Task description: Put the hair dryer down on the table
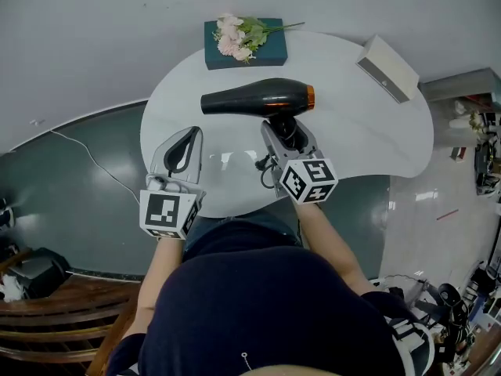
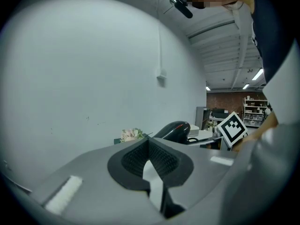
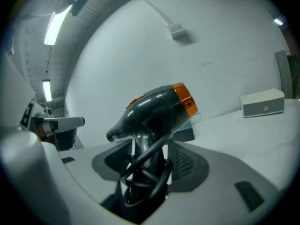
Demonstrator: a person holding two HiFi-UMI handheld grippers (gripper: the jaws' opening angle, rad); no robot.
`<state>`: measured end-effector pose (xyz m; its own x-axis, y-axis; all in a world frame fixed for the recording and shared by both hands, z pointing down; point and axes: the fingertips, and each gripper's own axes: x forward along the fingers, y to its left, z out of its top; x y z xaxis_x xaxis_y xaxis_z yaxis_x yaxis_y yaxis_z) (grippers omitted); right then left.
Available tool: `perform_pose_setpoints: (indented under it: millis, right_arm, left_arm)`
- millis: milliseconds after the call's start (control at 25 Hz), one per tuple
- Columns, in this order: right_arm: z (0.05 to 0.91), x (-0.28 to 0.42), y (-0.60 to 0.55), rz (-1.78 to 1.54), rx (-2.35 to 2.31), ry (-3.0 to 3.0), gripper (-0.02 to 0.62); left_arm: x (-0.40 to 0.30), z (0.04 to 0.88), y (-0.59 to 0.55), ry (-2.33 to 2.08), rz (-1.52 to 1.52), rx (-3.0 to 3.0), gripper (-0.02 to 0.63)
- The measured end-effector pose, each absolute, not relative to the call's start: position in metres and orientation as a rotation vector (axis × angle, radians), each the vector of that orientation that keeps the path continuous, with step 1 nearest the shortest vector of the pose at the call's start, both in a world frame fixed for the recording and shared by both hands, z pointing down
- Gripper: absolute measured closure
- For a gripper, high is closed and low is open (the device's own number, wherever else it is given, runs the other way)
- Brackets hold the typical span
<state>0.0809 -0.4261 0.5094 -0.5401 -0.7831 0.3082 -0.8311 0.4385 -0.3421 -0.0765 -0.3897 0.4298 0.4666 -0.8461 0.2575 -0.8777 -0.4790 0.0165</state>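
The hair dryer (image 1: 258, 100) is in the right gripper (image 1: 286, 128), whose jaws are clamped on its handle, with the black cord (image 3: 145, 177) wound in loops around that handle between the pads. Its black barrel lies crosswise over the middle of the white table (image 1: 368, 124), the orange ring end pointing to the person's right, and it sits between the gripper and the bunch of flowers (image 1: 239, 36) on the dark box (image 1: 270, 52) at the far edge. I judge it is not set down yet, though the head view does not show for sure whether the barrel touches the tabletop. The left gripper (image 1: 188, 135) hangs just beside it over the near edge, jaws pressed together with nothing in them. The step in hand is the lowering. The next move calls for bringing the dryer down until barrel and handle rest flat on bare tabletop, clear of the flowers and well away from the white box (image 1: 389, 67), then letting the jaws part without the cord snagging on a pad.
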Motion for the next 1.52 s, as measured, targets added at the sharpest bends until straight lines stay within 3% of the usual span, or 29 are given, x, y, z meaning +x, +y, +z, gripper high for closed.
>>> perform_pose_setpoints:
  millis: [1520]
  right_arm:
    - [0.649,0.090,-0.473,1.146,1.422,-2.210,0.348]
  left_arm:
    - [-0.072,0.473,-0.433,-1.399,0.412,2.522,0.594]
